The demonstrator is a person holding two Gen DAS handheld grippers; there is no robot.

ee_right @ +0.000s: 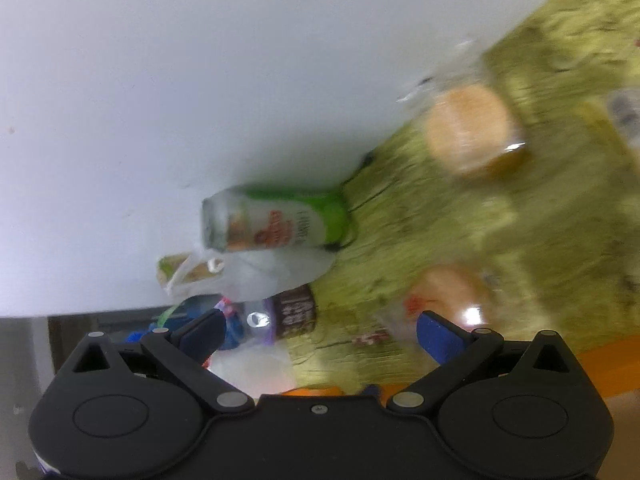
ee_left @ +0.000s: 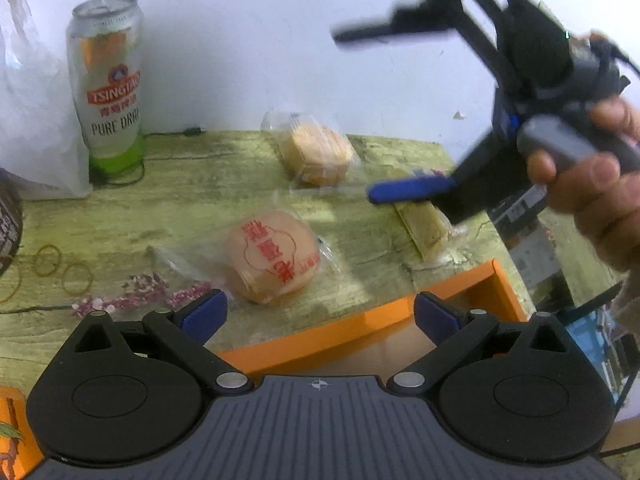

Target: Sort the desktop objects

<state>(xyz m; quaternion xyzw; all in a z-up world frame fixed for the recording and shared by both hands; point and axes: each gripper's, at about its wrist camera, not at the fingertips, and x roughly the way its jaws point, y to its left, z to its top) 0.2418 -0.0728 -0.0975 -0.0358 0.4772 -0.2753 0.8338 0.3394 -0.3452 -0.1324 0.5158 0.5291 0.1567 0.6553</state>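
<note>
A wrapped round pastry with red print (ee_left: pixel 272 260) lies on the table just beyond my open, empty left gripper (ee_left: pixel 320 316). A second wrapped pastry (ee_left: pixel 316 152) lies farther back. A wrapped yellow-green bar (ee_left: pixel 426 228) lies to the right, under my right gripper (ee_left: pixel 360 114), which hangs tilted in the air, open and empty. The right wrist view is rolled and blurred; it shows my right gripper (ee_right: pixel 320 330), the far pastry (ee_right: pixel 472 128), the printed pastry (ee_right: pixel 448 296) and the beer can (ee_right: pixel 276 228).
A Tsingtao beer can (ee_left: pixel 106 80) stands at the back left beside a white plastic bag (ee_left: pixel 32 120). An orange box (ee_left: pixel 360 328) sits at the table's near edge. Rubber bands (ee_left: pixel 60 268) and dried flowers (ee_left: pixel 140 296) lie at left. A dark jar (ee_right: pixel 294 312) stands near the bag.
</note>
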